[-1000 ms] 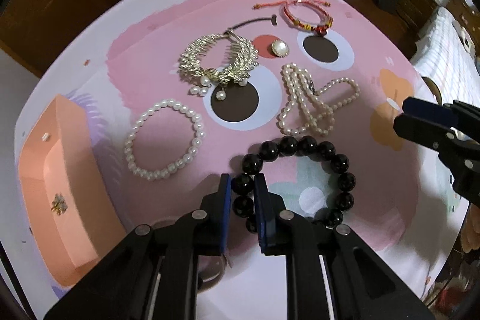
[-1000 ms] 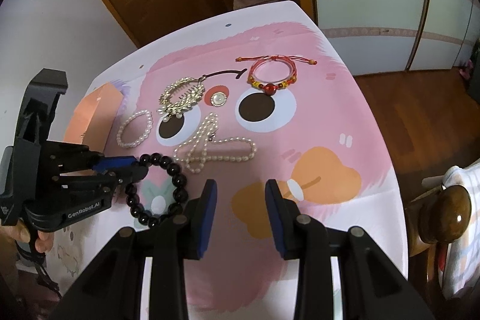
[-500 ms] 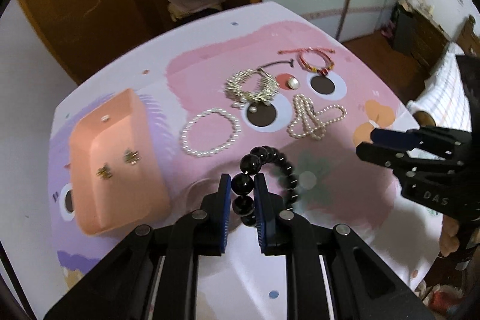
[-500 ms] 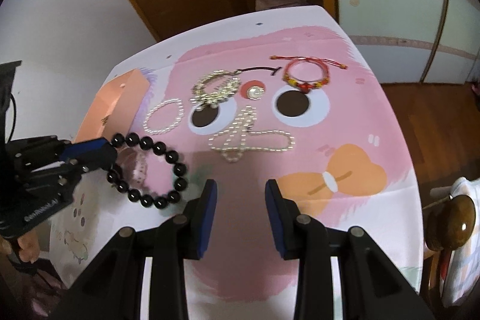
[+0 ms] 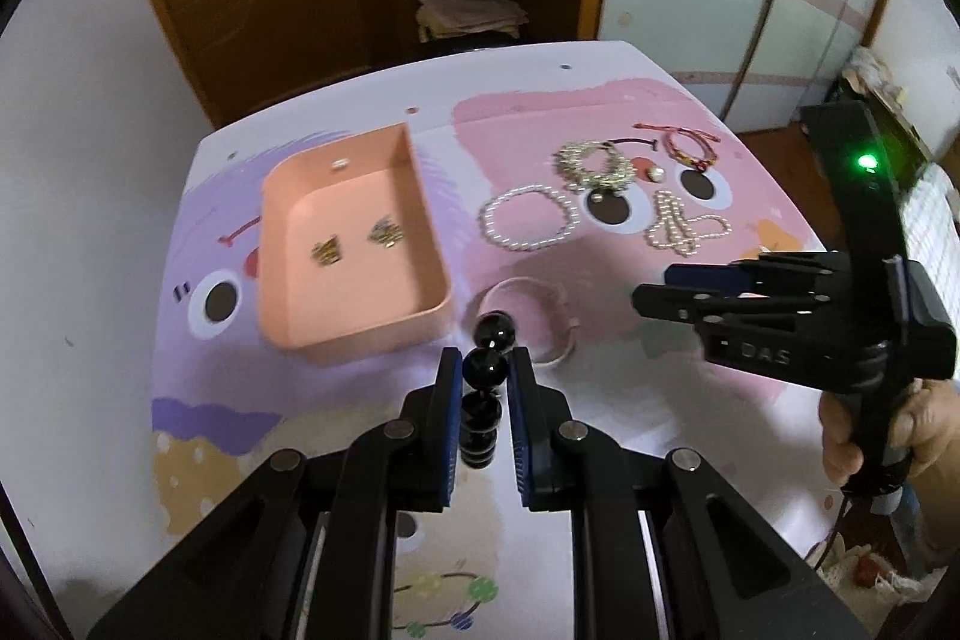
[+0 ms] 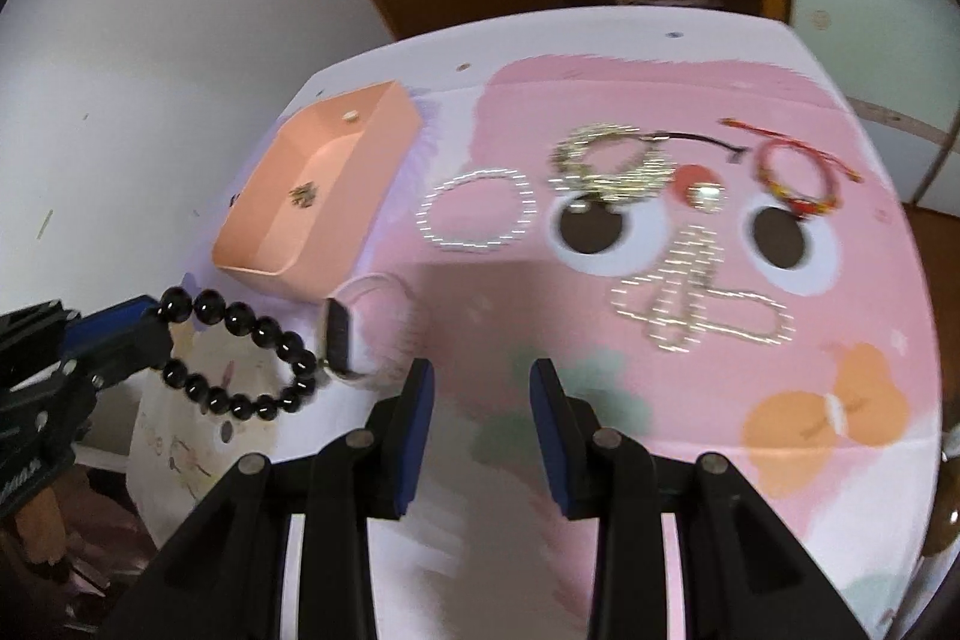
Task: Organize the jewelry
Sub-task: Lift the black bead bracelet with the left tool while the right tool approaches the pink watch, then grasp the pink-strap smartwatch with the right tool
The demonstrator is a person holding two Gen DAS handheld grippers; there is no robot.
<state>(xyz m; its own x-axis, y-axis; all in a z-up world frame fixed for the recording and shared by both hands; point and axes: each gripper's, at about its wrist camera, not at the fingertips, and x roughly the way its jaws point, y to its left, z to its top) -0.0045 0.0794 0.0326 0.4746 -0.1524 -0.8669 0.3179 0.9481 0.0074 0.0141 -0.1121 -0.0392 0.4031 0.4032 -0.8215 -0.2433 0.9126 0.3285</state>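
A black bead bracelet is clamped between the pads of the left gripper at the lower centre of the left wrist view; in the right wrist view its loop is seen hanging free at the left edge, clear of the desk. The step in hand is judged to be the carrying of this bracelet to the pink tray, which lies in the left middle of the frame with two small metal pieces already in it. The right gripper is held released and empty over the cloth. A watch with a pale strap lies just beside the tray's near corner. Further right a white pearl bracelet, a silver piece, a pearl string and a red cord bracelet are left unsorted. For the next move, the bracelet should be brought over the tray's rim and let go only once the loop hangs inside the walls, so that no bead is caught on the edge
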